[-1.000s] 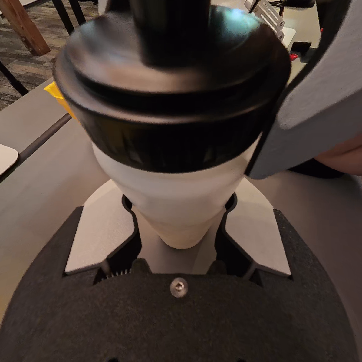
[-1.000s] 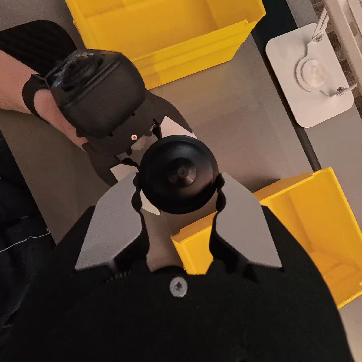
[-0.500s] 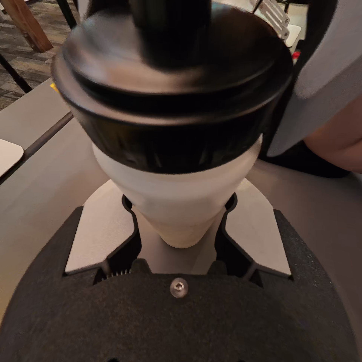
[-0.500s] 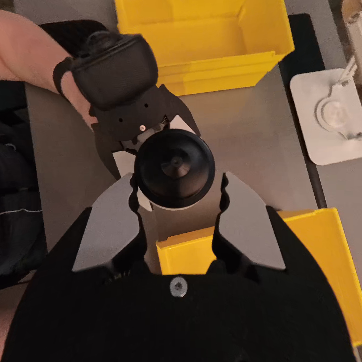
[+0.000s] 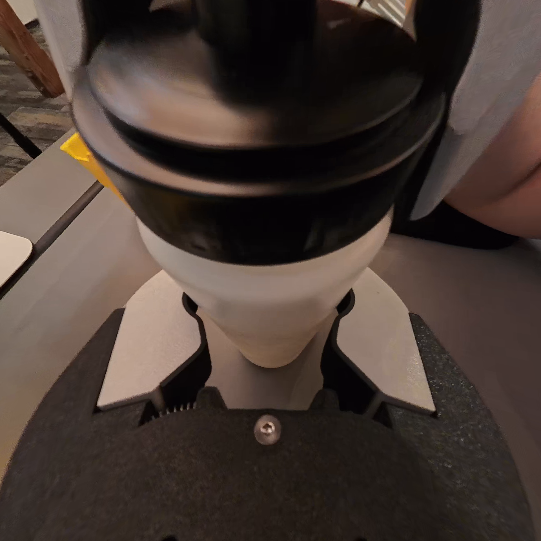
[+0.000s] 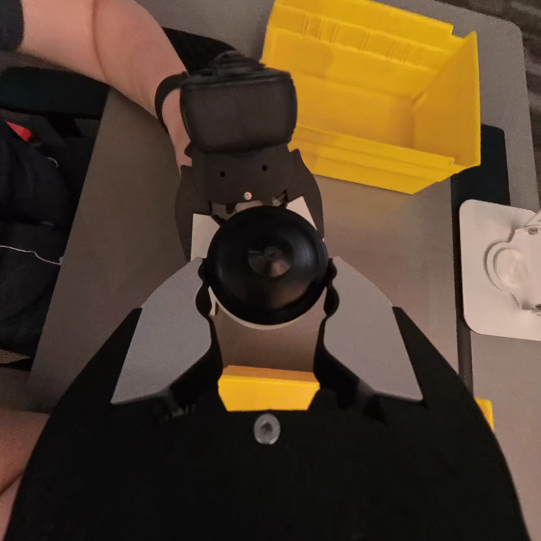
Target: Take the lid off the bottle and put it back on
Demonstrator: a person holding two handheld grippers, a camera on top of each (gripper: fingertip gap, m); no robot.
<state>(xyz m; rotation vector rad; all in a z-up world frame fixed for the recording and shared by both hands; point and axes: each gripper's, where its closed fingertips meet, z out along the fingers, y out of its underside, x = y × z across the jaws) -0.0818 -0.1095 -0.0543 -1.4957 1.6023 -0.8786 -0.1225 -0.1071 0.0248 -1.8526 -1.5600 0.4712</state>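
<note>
In the left wrist view, a grey surface (image 5: 73, 278) runs along the left side, with a white plate corner (image 5: 11, 257) at the edge and a yellow bin corner (image 5: 85, 158) behind the bottle. The left tongs (image 5: 268, 330) pinch the white bottle (image 5: 263, 292) low on its body, one finger (image 5: 152, 345) on each side, both touching it. The bottle stands upright on the surface. The black lid (image 5: 257, 187) sits on the bottle top. The right tongs' grey fingers flank the lid at the upper left and upper right, and a bare forearm (image 5: 497, 181) shows at the right edge.

In the right wrist view, looking down, a forearm (image 6: 96, 49) enters from the upper left and carries the left tongs (image 6: 251, 213), which close on the bottle (image 6: 257, 319) beneath the lid (image 6: 266, 260). The right tongs (image 6: 266, 281) bracket the lid: both notched inner edges meet its rim, so they pinch it. A yellow bin (image 6: 380, 117) stands at upper right on the surface (image 6: 380, 234). A second yellow bin's rim (image 6: 268, 392) shows between the fingers (image 6: 167, 336), near the camera. A white plate with a clear fitting (image 6: 497, 269) lies at the right edge.
</note>
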